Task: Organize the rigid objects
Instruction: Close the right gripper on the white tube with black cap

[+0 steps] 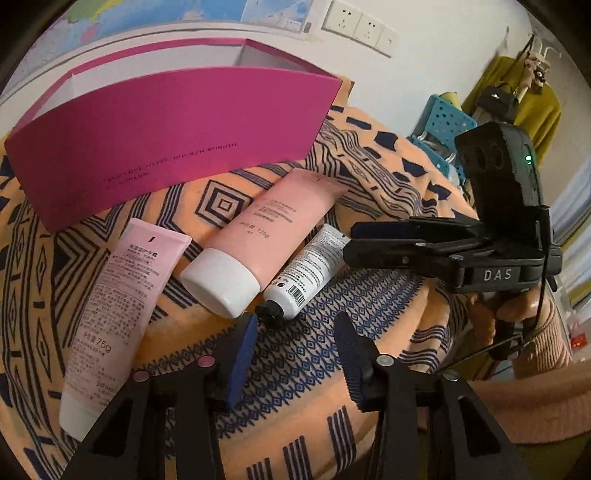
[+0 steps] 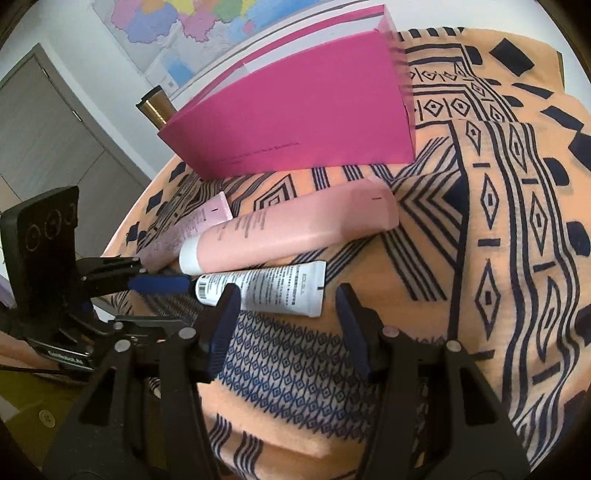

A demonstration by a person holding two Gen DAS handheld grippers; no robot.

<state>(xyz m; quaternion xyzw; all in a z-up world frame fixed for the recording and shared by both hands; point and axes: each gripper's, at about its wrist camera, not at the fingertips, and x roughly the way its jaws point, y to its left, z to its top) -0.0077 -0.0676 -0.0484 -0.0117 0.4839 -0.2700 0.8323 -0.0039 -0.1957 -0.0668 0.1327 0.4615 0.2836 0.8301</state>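
Three tubes lie on an orange patterned cloth [image 1: 303,354] in front of an open magenta box [image 1: 177,136]. A pale pink tube [image 1: 118,317] is at the left. A larger salmon tube with a white cap [image 1: 258,240] is in the middle. A small white tube with a black cap [image 1: 310,273] is at the right. My left gripper [image 1: 299,332] is open, just short of the white tube's cap. My right gripper [image 2: 288,306] is open over the white tube [image 2: 269,288], near its crimped end. It shows in the left wrist view [image 1: 354,243] too. The salmon tube [image 2: 295,229] and the box [image 2: 295,110] lie beyond.
The cloth bunches into folds at the right [image 2: 517,184]. A gold cylinder [image 2: 157,107] stands behind the box. A wall with sockets [image 1: 358,26] and a map lies behind. A blue perforated basket [image 1: 447,122] and hanging clothes are at the far right.
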